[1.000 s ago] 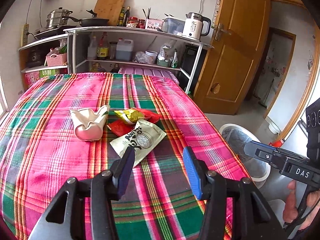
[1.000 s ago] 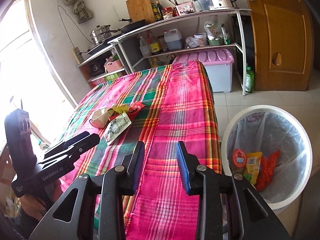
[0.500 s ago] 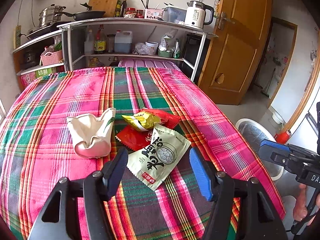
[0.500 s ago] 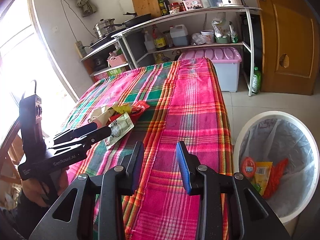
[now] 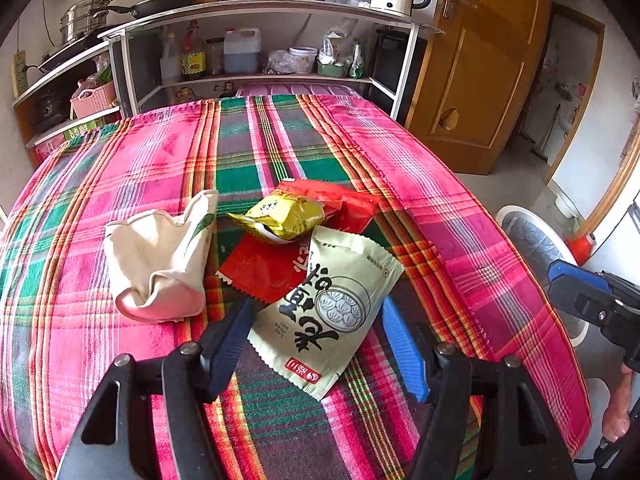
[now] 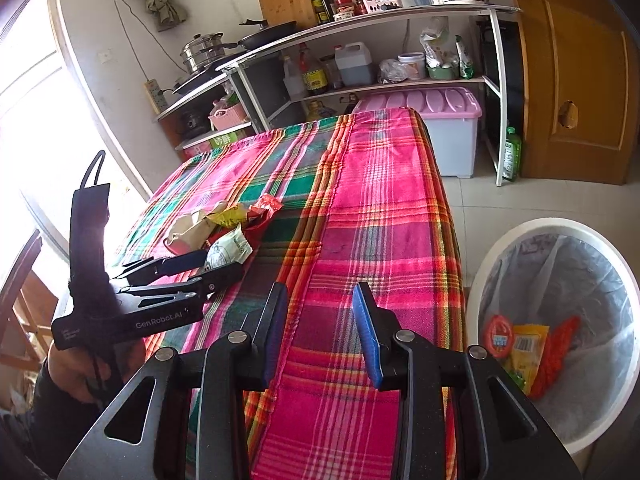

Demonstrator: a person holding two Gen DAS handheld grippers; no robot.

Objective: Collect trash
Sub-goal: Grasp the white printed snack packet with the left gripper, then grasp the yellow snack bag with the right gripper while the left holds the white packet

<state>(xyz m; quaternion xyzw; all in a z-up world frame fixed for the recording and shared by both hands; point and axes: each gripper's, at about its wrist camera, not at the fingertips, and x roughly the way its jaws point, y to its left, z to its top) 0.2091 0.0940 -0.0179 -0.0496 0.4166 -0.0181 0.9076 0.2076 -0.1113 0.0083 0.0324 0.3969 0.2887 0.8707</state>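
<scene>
A pale green snack packet (image 5: 340, 300) lies on the plaid tablecloth (image 5: 140, 184), overlapping a red wrapper (image 5: 264, 268). Behind them sit a yellow wrapper (image 5: 284, 214), another red wrapper (image 5: 352, 204) and a crumpled cream paper cup (image 5: 160, 260). My left gripper (image 5: 317, 303) is open, its blue pads either side of the green packet's near end without pressing it. From the right wrist view the left gripper (image 6: 216, 264) is low over that packet (image 6: 230, 246). My right gripper (image 6: 320, 288) is open and holds nothing, above the cloth near the table's right edge.
A white bin (image 6: 532, 224) with a clear liner stands on the floor right of the table, with several wrappers inside. Kitchen shelves (image 5: 260, 76) and a pink-lidded box (image 6: 424, 104) are behind the table. A wooden door (image 5: 492, 60) is at the right. A person's hand (image 6: 76, 372) holds the left gripper.
The left gripper has moved forward and down to the green packet, and its jaws have widened to either side of it. The right gripper has hardly moved.
</scene>
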